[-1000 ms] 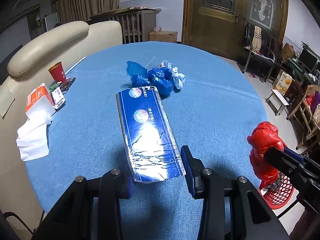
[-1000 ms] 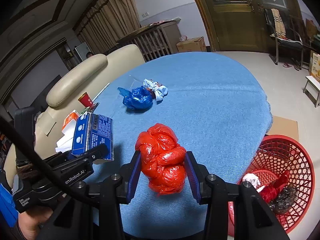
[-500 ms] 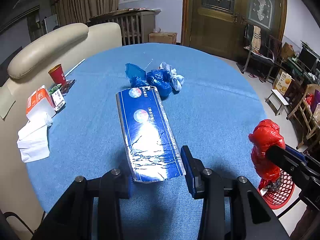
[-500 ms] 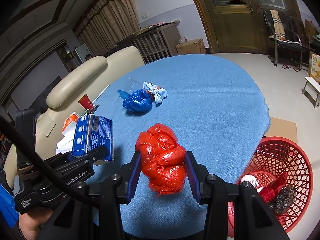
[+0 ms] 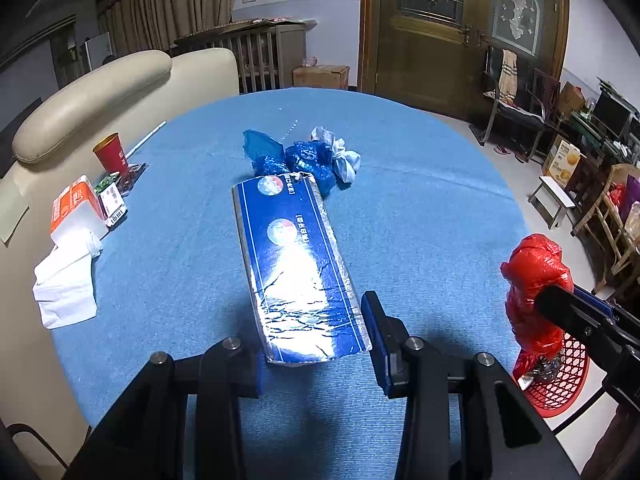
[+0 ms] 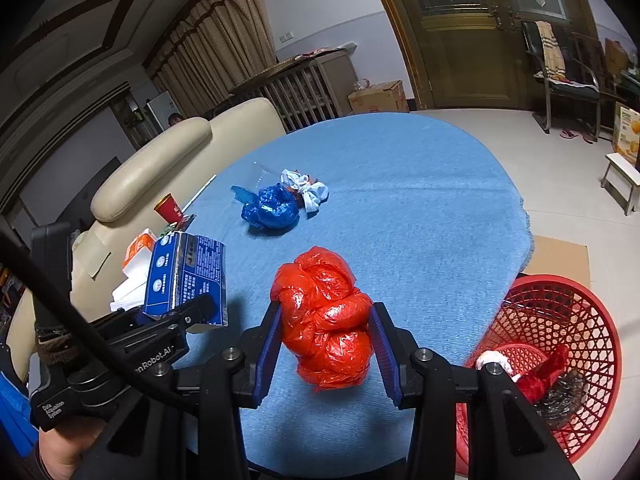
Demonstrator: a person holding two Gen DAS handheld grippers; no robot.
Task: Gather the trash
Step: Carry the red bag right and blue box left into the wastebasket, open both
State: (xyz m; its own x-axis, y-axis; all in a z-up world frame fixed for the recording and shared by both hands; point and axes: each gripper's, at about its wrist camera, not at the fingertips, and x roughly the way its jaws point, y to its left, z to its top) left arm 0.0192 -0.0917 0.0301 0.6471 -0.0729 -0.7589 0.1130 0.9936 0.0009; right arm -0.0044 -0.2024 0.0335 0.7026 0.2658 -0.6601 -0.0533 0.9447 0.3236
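The left gripper [image 6: 176, 316] body reads "nRobot.AI" and "Data Acquisition System"; the blue carton [image 6: 188, 276] print is too small to read.

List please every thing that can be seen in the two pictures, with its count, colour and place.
table: one, round, blue cloth, centre
carton: one, blue and silver, flattened, in the left gripper
red bag: one, red plastic, bunched, in the right gripper
blue bag: one, blue plastic, mid table
white cloth bundle: one, white, touching the blue bag
basket: one, red mesh, on the floor by the table's edge, some trash inside
paper cup: one, red, left table edge
tissue pack: one, orange and white, left edge
sofa: one, cream, behind the table
left gripper: black, blue pads
right gripper: black, blue pads
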